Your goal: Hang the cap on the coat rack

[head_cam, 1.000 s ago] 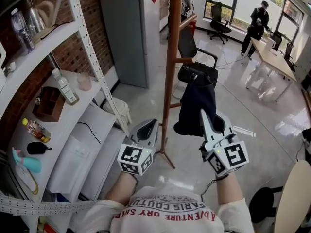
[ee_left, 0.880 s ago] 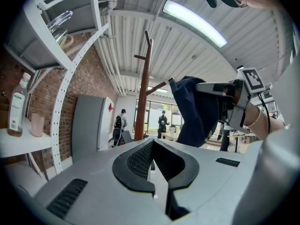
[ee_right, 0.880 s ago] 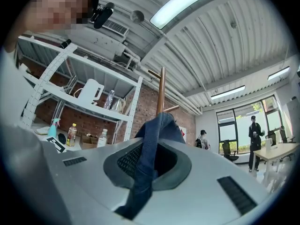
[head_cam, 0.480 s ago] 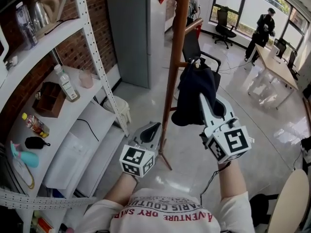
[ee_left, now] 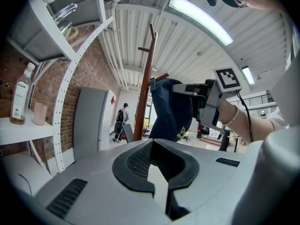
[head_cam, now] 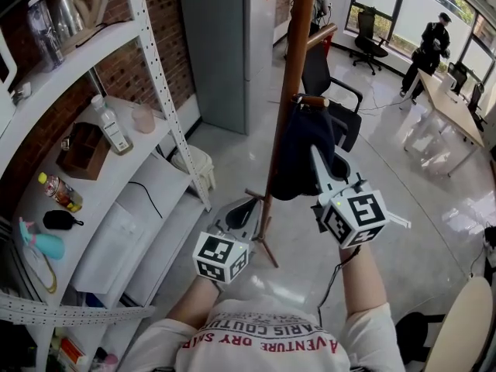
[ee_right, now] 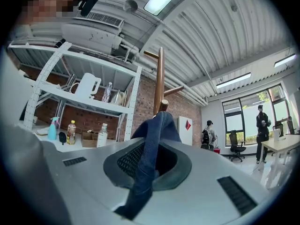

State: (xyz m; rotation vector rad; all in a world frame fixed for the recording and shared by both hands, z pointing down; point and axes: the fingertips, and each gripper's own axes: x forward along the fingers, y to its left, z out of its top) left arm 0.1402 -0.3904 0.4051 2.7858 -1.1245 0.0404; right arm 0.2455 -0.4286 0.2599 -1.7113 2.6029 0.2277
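Note:
The brown wooden coat rack (head_cam: 288, 91) stands in front of me, one short peg (head_cam: 314, 101) sticking out to the right. A dark navy cap (head_cam: 298, 157) hangs from my right gripper (head_cam: 316, 155), which is shut on its fabric and held level. The cap's top lies against that peg. In the right gripper view the cloth (ee_right: 149, 146) runs between the jaws, with the peg tip (ee_right: 163, 104) just above it. My left gripper (head_cam: 242, 208) is lower, left of the pole, shut and holding nothing. It looks at the cap (ee_left: 168, 109) and the rack (ee_left: 143, 97).
White metal shelving (head_cam: 159, 76) with bottles and a box fills the left side. A grey cabinet (head_cam: 221, 49) stands behind the rack, a black office chair (head_cam: 329, 87) beyond it. People (head_cam: 435, 41) and a desk (head_cam: 449, 99) are far right. The rack's feet (head_cam: 263, 242) spread on the floor.
My right gripper has carried the cap up and forward along the pole, so the cap's top now reaches the peg. The left gripper has stayed where it was.

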